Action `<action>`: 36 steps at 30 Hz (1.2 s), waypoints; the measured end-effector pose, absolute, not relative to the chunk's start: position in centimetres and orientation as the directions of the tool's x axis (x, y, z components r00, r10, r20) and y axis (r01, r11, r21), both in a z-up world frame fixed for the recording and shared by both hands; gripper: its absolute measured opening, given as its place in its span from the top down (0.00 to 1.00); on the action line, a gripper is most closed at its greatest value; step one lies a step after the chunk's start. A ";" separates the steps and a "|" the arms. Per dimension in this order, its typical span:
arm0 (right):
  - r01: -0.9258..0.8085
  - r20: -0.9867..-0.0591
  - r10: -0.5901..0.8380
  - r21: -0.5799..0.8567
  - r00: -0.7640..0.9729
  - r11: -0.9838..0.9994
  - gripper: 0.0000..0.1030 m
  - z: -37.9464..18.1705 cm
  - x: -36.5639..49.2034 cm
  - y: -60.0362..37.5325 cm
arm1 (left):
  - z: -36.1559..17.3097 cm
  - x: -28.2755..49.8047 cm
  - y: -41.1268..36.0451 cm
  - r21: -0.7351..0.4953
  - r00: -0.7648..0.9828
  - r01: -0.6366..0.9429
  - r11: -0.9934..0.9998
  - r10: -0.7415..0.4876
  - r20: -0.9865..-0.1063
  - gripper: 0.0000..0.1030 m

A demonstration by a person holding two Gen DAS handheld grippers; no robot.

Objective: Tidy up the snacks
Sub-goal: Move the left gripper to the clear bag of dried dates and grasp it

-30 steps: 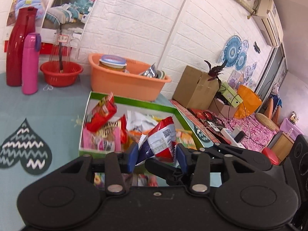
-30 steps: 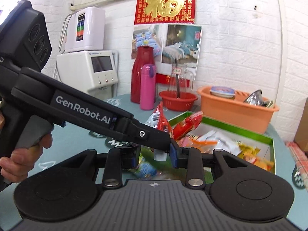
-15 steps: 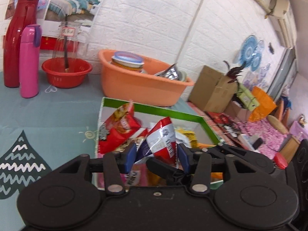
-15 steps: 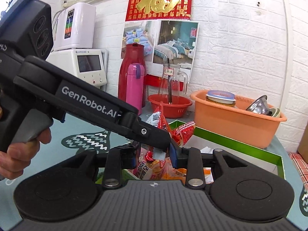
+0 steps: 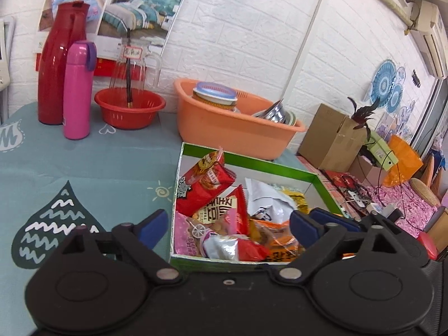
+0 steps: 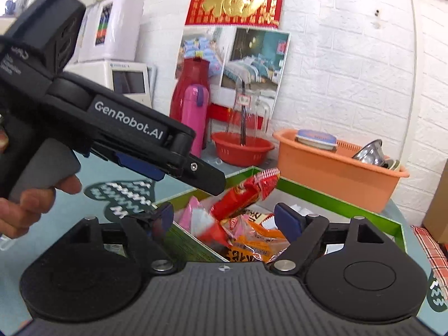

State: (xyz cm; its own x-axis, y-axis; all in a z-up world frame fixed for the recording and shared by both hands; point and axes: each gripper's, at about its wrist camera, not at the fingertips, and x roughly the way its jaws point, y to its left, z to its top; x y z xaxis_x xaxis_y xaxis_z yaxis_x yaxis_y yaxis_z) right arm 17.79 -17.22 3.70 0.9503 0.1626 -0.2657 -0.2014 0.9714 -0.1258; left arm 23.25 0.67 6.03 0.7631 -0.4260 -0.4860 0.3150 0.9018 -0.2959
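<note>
snack packets point(image 5: 224, 210) lie piled in the green-rimmed box point(image 5: 252, 161) on the counter point(image 5: 84, 168); one red packet point(image 5: 203, 186) leans upright at the box's 10 o'clock corner, and a red-and-silver packet point(image 5: 238, 249) lies on the pile at the near edge, at 6 o'clock. in the right wrist view that packet point(image 6: 210, 229) looks blurred, so it may not have settled.

left tool point(image 5: 228, 224): jaws have just been opening, now spread wide, nothing clamped, the pile only showing through the gap. right tool point(image 6: 224, 217): same, jaws just opened and wide apart, nothing held.

judgement: this packet's drop into the box looks done. no loose snacks show on the visible counter, so the task seems far along; whether more lie out of view i cannot tell.

outward: orange basin point(image 5: 238, 128) at 12 o'clock beyond the box; red bowl point(image 5: 130, 107) and pink flask point(image 5: 78, 89) toward 10 o'clock.
</note>
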 end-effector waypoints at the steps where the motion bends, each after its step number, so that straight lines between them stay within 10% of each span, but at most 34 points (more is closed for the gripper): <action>1: -0.202 -0.256 0.164 -0.128 0.953 0.971 0.00 4.0 17.0 -17.2 | 6.4 22.5 0.7 -0.292 0.769 0.310 0.905 -0.420 -0.482 0.00; 23: -0.138 -0.439 0.162 0.087 0.884 0.987 0.00 -0.6 6.7 -18.3 | -0.3 19.6 -3.4 -0.309 0.629 0.330 0.892 -0.452 -0.632 0.00; 24: -0.139 -0.441 0.162 0.085 0.883 0.987 0.00 -0.6 6.5 -18.3 | -0.7 19.7 -3.7 -0.296 0.633 0.317 0.901 -0.433 -0.642 0.04; 26: -0.147 -0.444 0.169 0.085 0.880 0.986 0.00 -0.7 6.3 -18.2 | -1.4 19.9 -3.7 -0.308 0.604 0.320 0.896 -0.443 -0.663 0.45; 31: -0.175 -0.470 0.196 0.088 0.861 0.981 0.00 -1.2 6.4 -17.8 | -2.1 16.6 -3.3 -0.377 0.560 0.345 0.859 -0.511 -0.652 0.45; 36: -0.206 -0.497 0.227 0.097 0.838 0.974 0.00 -1.7 6.7 -17.0 | -1.7 12.9 -1.7 -0.471 0.569 0.327 0.819 -0.568 -0.594 0.02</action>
State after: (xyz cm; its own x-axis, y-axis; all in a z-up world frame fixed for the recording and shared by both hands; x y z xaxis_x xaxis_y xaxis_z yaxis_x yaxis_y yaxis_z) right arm 6.70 -16.96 -1.71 0.8377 0.2268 -0.4968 -0.2058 0.9737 0.0975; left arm 12.91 -1.71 -1.66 0.5692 -0.5684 -0.5940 0.3272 0.8195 -0.4706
